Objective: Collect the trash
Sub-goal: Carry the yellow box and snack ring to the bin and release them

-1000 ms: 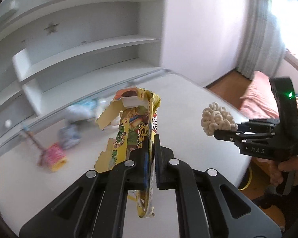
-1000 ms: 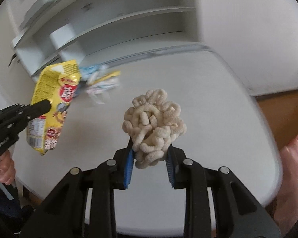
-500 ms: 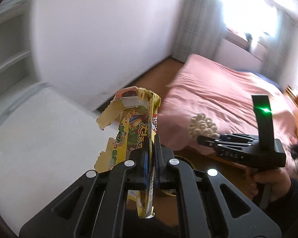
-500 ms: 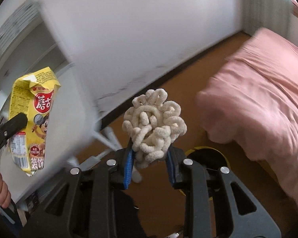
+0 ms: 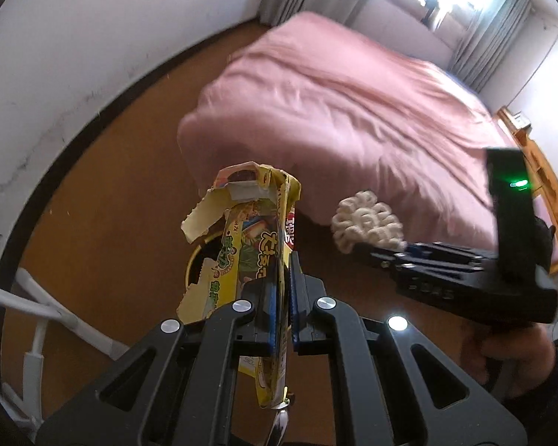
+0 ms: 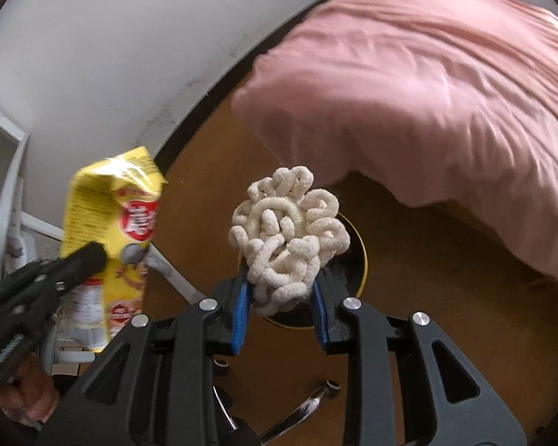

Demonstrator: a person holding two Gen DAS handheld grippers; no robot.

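My left gripper (image 5: 283, 260) is shut on a torn yellow snack wrapper (image 5: 247, 245), which stands up from between its blue pads. The same wrapper (image 6: 111, 223) shows at the left of the right wrist view, pinched by the left gripper (image 6: 93, 256). My right gripper (image 6: 281, 286) is shut on a cream clump of curly foam pieces (image 6: 288, 234); in the left wrist view that clump (image 5: 366, 226) sticks out of the right gripper (image 5: 368, 247). A round black bin with a yellow rim (image 6: 357, 260) sits on the floor below both loads, mostly hidden; its rim (image 5: 193, 260) peeks from behind the wrapper.
A bed with a pink cover (image 5: 353, 104) fills the right and far side. Brown floor (image 5: 111, 204) runs between the bed and a white wall (image 5: 74, 37). White table legs (image 5: 37, 304) stand at the left. A chair's chrome base (image 6: 297, 412) lies below the right gripper.
Both grippers swung away from the white table and shelves and tipped down over the floor beside the bed. The bin has come into view beneath them. Both grips are unchanged.
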